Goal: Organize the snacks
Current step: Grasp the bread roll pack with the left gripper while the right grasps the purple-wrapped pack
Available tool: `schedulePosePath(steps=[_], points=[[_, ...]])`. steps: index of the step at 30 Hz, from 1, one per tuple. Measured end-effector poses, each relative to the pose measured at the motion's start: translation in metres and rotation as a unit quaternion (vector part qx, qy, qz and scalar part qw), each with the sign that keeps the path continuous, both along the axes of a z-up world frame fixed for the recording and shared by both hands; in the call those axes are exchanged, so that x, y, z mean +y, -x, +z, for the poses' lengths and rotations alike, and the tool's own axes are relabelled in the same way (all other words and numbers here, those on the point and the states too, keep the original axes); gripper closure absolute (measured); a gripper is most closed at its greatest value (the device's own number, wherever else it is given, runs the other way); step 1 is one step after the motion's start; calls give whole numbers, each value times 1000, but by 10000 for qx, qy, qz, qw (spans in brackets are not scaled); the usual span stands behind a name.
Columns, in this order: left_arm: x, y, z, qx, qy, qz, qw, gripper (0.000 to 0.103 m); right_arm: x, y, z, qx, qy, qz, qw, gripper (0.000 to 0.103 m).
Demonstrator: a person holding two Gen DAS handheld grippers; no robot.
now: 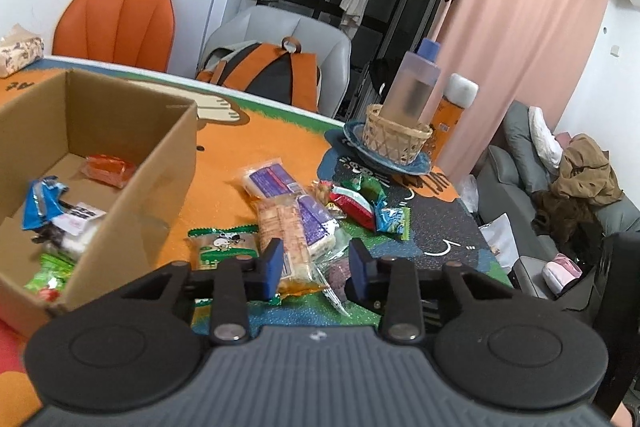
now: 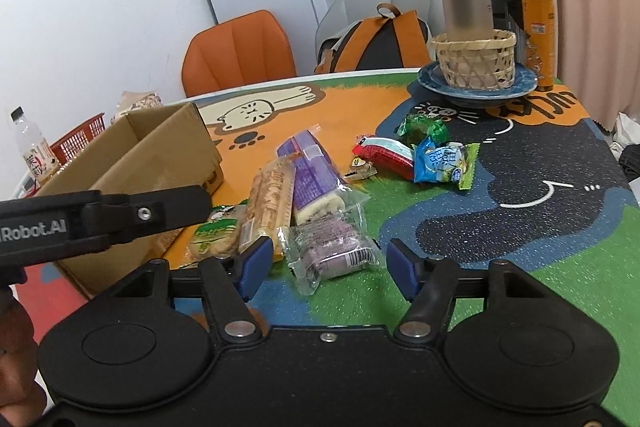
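Both grippers open over the snack pile, nothing held.

L to R: cardboard box (image 1: 120,147) w/ a few packets already in; left gripper (image 1: 316,263) fingers apart above the orange cracker pack (image 1: 282,227); right gripper (image 2: 326,267) wide open, straddling the purple cake packet (image 2: 336,251) on the table mat (image 2: 520,227). Packet looks light, soft, film prob. slippery and crinkly; pinch mid-body across its short width, gently, not the loose sealed ends.

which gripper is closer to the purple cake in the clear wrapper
Right. The right gripper is open with the purple cake lying just ahead between its fingers; the left gripper is open over the biscuit pack beside it.
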State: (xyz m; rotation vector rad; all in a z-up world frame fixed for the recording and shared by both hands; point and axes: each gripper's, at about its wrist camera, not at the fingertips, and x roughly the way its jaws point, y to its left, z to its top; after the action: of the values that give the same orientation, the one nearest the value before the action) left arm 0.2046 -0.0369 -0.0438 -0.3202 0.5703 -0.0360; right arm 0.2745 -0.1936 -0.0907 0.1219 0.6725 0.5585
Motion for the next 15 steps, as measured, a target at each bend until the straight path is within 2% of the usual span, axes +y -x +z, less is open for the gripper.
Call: schedulePosePath(steps=[7,9,15], points=[[-1,-17,-11,126,-30,116,9998,71,6,-16,-11,82,57,78,9999,46],[-1,-20,-14,170,-31,158,9997,71,7,-18,-14,129,8,119,9998,54],[-5,-34,-23,285,-158,218,9992,71,-1,-19,-16,192,-53,171,9997,61]])
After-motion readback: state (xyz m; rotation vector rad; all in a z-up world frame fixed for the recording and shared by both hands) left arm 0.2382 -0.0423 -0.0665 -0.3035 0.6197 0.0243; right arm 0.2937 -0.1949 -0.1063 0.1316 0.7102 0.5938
